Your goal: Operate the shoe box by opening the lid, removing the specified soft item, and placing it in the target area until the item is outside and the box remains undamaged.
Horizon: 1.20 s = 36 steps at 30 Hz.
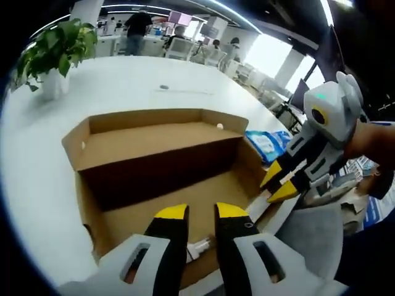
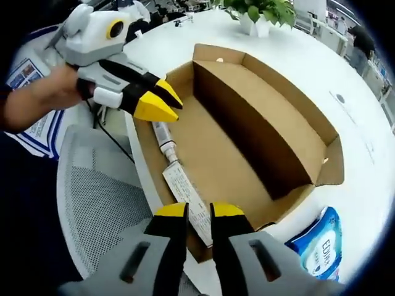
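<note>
The brown shoe box (image 1: pixel 203 203) (image 2: pixel 216 154) lies open on the white table, its lid (image 1: pixel 154 142) (image 2: pixel 271 117) folded back. A white soft tube (image 2: pixel 179 179) with a printed label lies inside along the near wall. A bit of the tube (image 1: pixel 199 248) peeks out below my left gripper (image 1: pixel 201 213), which hovers over that wall with its jaws close together and nothing between them. The left gripper (image 2: pixel 159 103) hangs just above the tube's cap end. My right gripper (image 2: pixel 199 211) (image 1: pixel 279 184) hovers over the tube's other end at the box corner, jaws together.
A blue and white pack (image 1: pixel 266 143) (image 2: pixel 318 246) lies on the table beside the box. A potted plant (image 1: pixel 55 49) (image 2: pixel 259 12) stands at the far side. A grey mesh chair (image 2: pixel 92 203) sits against the table edge. People stand far behind.
</note>
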Motion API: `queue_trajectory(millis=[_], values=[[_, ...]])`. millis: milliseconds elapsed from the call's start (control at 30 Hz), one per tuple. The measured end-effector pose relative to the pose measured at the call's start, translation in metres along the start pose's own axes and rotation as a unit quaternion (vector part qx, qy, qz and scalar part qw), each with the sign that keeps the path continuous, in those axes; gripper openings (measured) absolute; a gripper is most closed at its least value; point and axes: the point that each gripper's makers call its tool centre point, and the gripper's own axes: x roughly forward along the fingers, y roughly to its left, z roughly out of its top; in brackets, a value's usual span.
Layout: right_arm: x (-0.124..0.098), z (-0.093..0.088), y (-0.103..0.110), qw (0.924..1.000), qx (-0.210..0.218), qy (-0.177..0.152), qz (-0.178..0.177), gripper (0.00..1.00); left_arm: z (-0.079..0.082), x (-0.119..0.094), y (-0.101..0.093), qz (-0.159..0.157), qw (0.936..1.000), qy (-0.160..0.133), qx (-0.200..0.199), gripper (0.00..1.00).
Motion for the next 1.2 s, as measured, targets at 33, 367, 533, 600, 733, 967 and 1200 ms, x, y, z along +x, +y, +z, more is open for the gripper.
queue_trajectory(millis=[33, 367, 533, 600, 733, 967, 1200], values=[[0.0, -0.001, 0.001, 1.0, -0.005, 0.006, 0.006, 0.13, 0.0, 0.0, 0.0, 0.0, 1.0, 0.0, 0.001, 0.13], [0.004, -0.013, 0.007, 0.9906, -0.08, 0.091, 0.062, 0.16, 0.0, 0.002, 0.0, -0.003, 1.0, 0.001, 0.0, 0.13], [0.006, -0.011, 0.009, 0.9795, -0.147, 0.114, 0.077, 0.15, 0.0, 0.001, 0.0, -0.002, 1.0, 0.0, -0.001, 0.13], [0.007, -0.012, 0.009, 0.9727, -0.176, 0.129, 0.08, 0.15, -0.001, 0.001, 0.001, -0.003, 1.0, 0.001, -0.003, 0.13], [0.009, -0.012, 0.01, 0.9651, -0.201, 0.145, 0.086, 0.16, -0.003, 0.0, 0.003, -0.001, 1.0, 0.002, -0.006, 0.13], [0.016, -0.014, 0.015, 0.9548, -0.23, 0.161, 0.098, 0.15, -0.006, 0.001, 0.005, 0.001, 0.9999, 0.003, -0.01, 0.13], [0.021, -0.015, 0.012, 0.9512, -0.238, 0.17, 0.099, 0.13, -0.006, 0.001, 0.006, 0.002, 0.9999, 0.004, -0.013, 0.13]])
